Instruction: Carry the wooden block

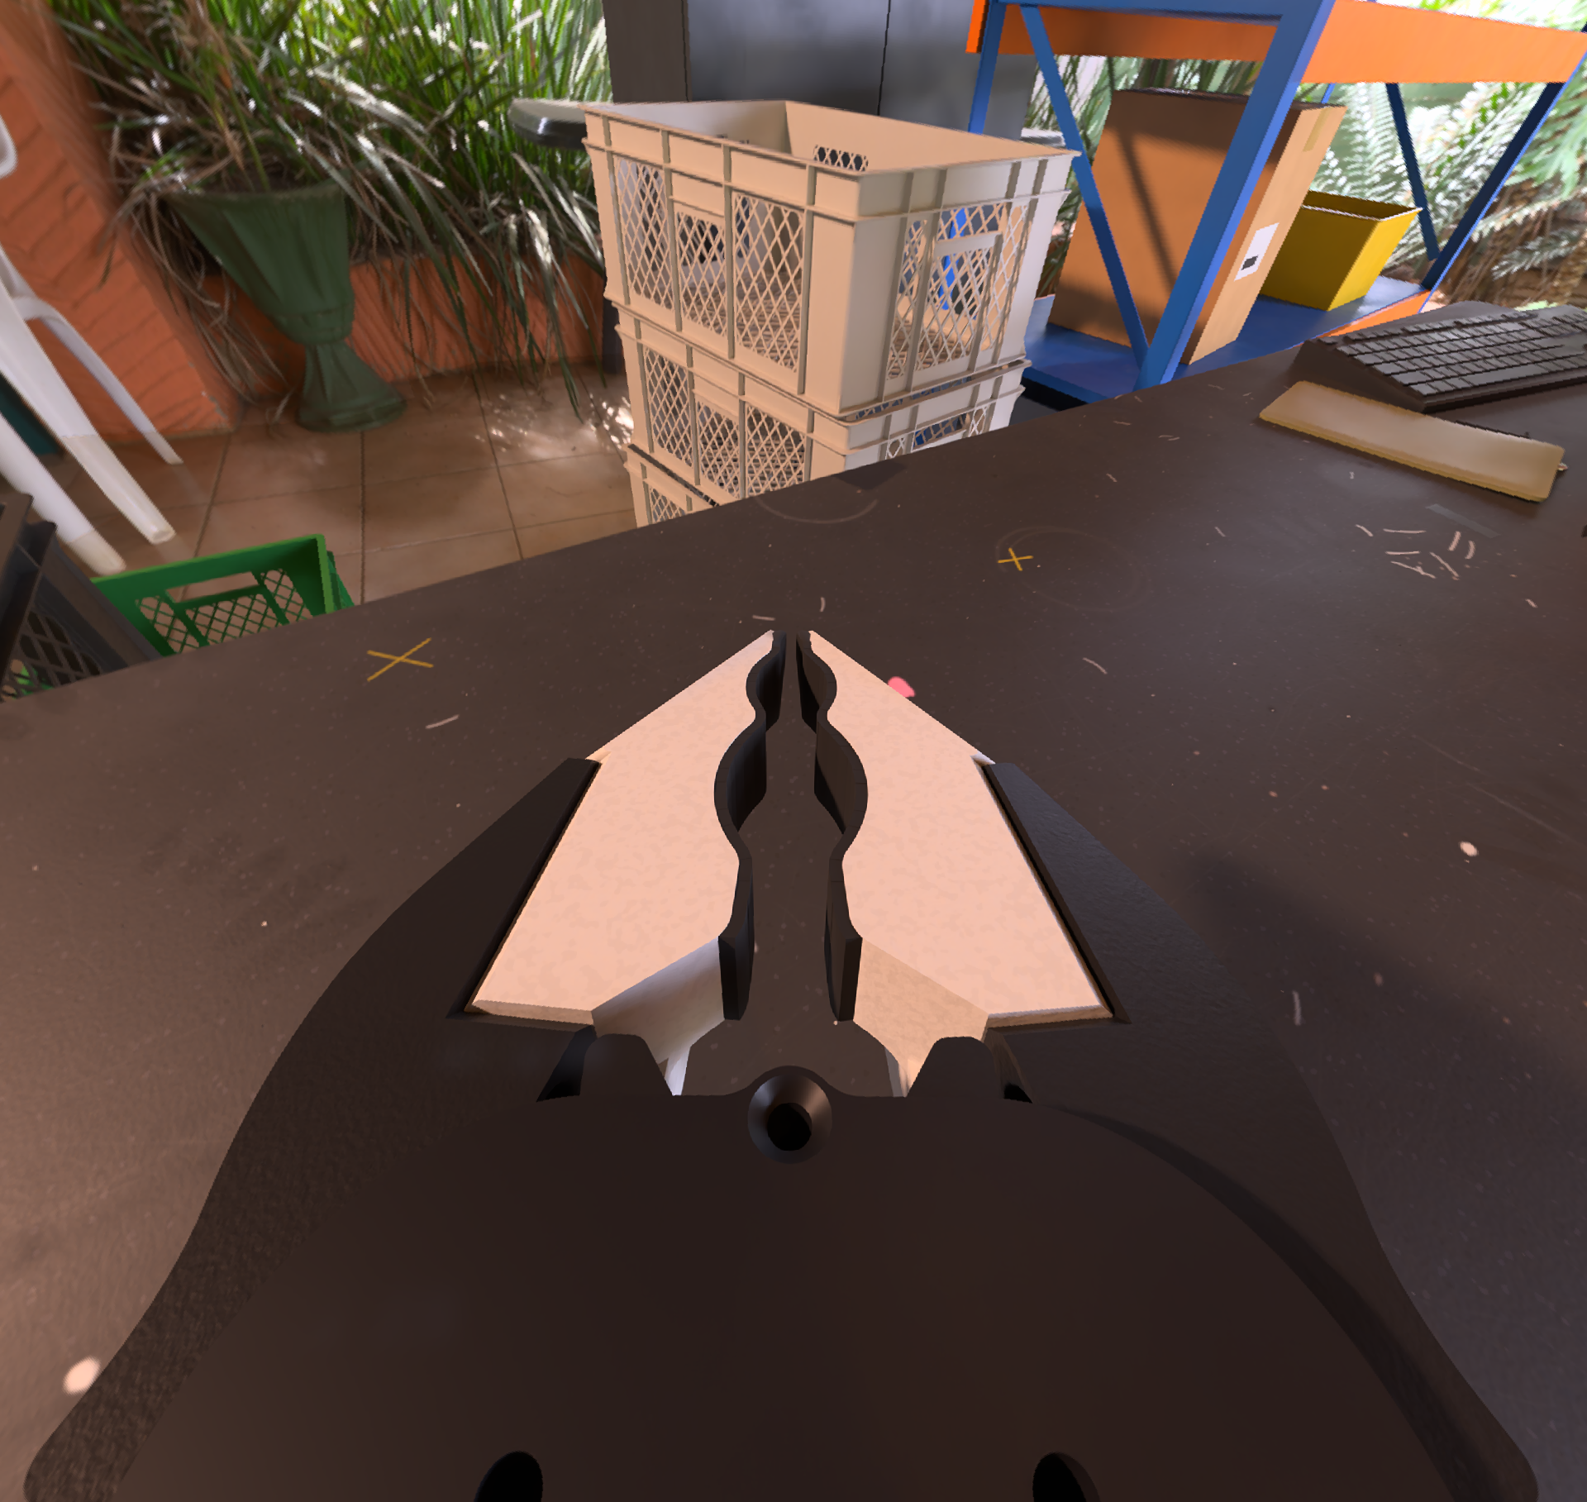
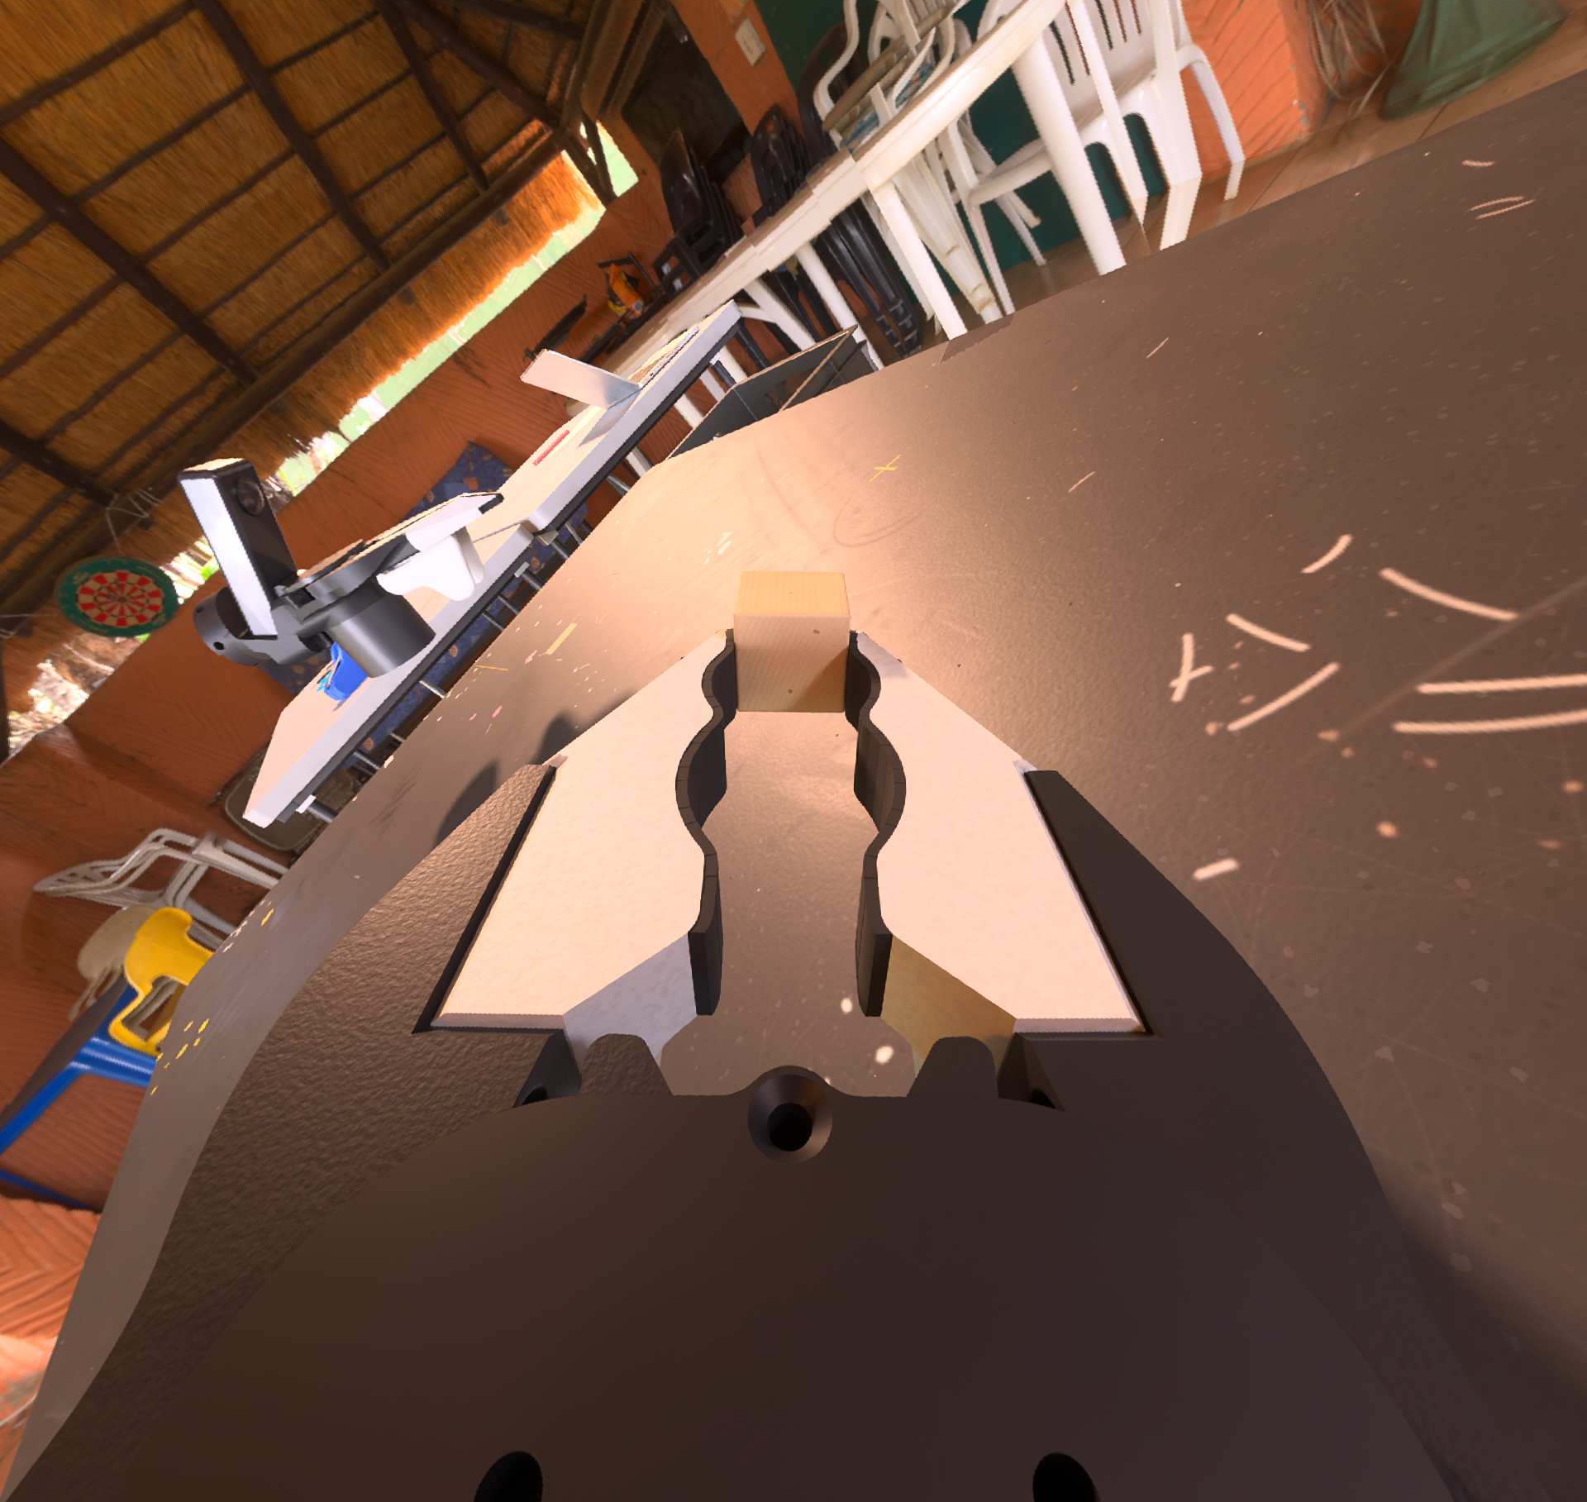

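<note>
A pale wooden block (image 2: 790,645) is a small cube held between the tips of my right gripper (image 2: 792,660), which is shut on it above the dark table (image 2: 1202,516); the view is tilted. My left gripper (image 1: 791,645) is shut and empty, its tips nearly touching, low over the dark table (image 1: 1116,731). It also shows in the right wrist view (image 2: 343,593), far off to the left of the block. The block does not show in the left wrist view.
Stacked beige crates (image 1: 816,276) stand beyond the table's far edge, with a blue and orange shelf rack (image 1: 1245,129) at the right. A keyboard (image 1: 1460,353) and a tan pad (image 1: 1408,439) lie at the far right. A green crate (image 1: 232,593) sits at the left. White chairs (image 2: 1073,87) stand beyond the table.
</note>
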### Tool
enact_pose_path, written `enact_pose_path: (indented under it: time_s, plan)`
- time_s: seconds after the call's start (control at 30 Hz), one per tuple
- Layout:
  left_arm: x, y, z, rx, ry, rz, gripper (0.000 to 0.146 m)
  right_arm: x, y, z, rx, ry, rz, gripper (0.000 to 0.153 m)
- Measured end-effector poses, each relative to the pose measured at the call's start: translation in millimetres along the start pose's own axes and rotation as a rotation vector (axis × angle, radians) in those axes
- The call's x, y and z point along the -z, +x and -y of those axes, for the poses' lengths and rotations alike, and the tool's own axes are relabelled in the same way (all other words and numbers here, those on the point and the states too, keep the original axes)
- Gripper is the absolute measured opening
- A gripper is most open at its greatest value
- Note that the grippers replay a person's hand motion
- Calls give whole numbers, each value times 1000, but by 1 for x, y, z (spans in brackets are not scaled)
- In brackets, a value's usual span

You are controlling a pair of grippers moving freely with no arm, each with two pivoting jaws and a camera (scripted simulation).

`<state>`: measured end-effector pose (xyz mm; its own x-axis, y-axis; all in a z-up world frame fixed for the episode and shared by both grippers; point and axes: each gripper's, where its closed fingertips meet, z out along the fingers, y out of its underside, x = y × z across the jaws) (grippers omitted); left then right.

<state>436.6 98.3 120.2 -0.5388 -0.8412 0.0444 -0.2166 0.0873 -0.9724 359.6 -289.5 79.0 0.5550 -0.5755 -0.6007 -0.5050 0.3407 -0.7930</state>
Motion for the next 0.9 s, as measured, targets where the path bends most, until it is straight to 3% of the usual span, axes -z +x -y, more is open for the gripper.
enact_pose_path:
  time_s: [0.37,0.57,0.8,0.9]
  plan:
    - [26,35,36,54,126,-153,3,0,-3,0,3,8,5,24]
    - [36,41,45,201,177,-221,2,0,-8,-2,22,6,15,24]
    - [36,62,45,268,150,-303,3,-13,-19,-17,120,-88,4,24]
    - [36,65,45,233,146,-288,2,-18,-25,-18,258,-99,-51,24]
